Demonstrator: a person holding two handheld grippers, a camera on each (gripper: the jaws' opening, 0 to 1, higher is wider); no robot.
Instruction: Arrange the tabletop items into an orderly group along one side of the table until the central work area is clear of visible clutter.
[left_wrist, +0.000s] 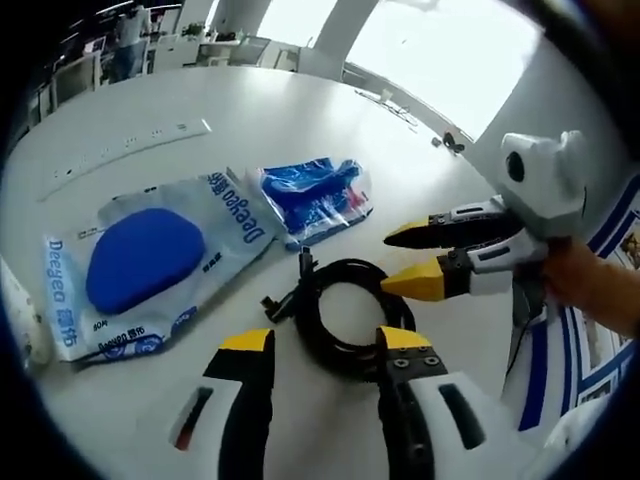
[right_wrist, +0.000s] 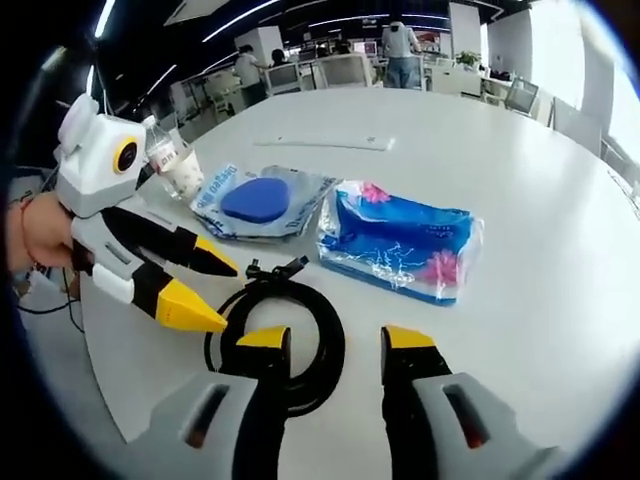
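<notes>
A coiled black cable (left_wrist: 340, 268) lies on the white table (left_wrist: 250, 110), just ahead of my left gripper (left_wrist: 323, 340), whose yellow-tipped jaws stand open on either side of it. My right gripper (left_wrist: 400, 258) comes in from the right, open, tips beside the coil. In the right gripper view the cable (right_wrist: 330, 345) sits between and ahead of my right gripper (right_wrist: 335, 338), with my left gripper (right_wrist: 218, 293) open over the coil's left edge. Behind the cable lie a blue tissue pack (left_wrist: 315, 195) (right_wrist: 400, 240) and a clear Deegeo bag holding a blue oval pad (left_wrist: 145, 258) (right_wrist: 262, 200).
A long white strip (left_wrist: 130, 150) (right_wrist: 320, 143) lies farther back on the table (right_wrist: 520, 170). A clear plastic cup (right_wrist: 175, 165) stands by the bag's left end. Office chairs and standing people (right_wrist: 400, 40) are beyond the far edge.
</notes>
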